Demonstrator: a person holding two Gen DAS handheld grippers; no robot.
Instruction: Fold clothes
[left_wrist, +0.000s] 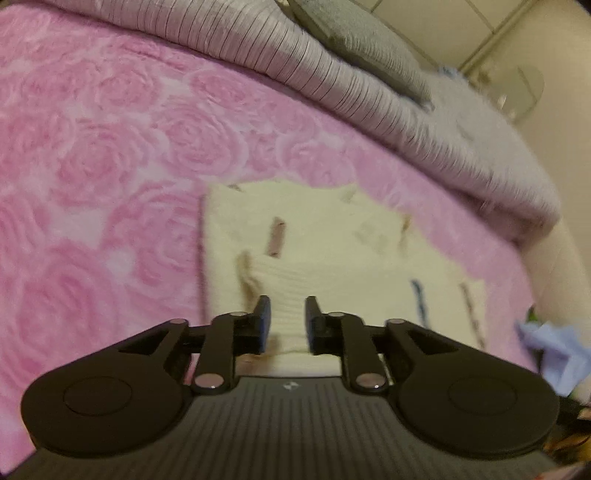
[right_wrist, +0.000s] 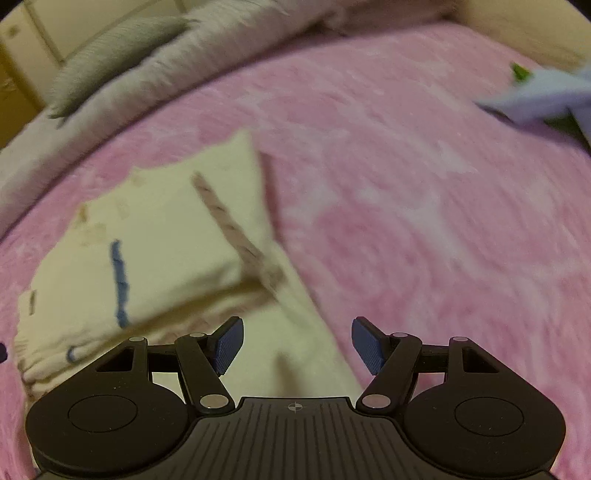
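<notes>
A cream knitted garment (left_wrist: 332, 236) with small brown and blue markings lies folded on the pink rose-patterned blanket (left_wrist: 92, 166). My left gripper (left_wrist: 288, 321) is over its near edge, and its blue pads are closed narrowly on a raised ribbed band of the cream knit. In the right wrist view the same garment (right_wrist: 159, 229) lies at the left, one layer folded over another, with a brown stripe and a blue mark showing. My right gripper (right_wrist: 297, 347) hovers over the garment's near right corner, open wide with nothing between its fingers. The view is blurred.
A grey-lilac ribbed duvet (left_wrist: 295, 62) and a grey pillow (left_wrist: 369, 48) are heaped along the far side of the bed. A light blue cloth (right_wrist: 546, 96) lies at the bed's right edge, also seen as a blue cloth (left_wrist: 554, 350). Pink blanket (right_wrist: 424, 221) stretches to the right.
</notes>
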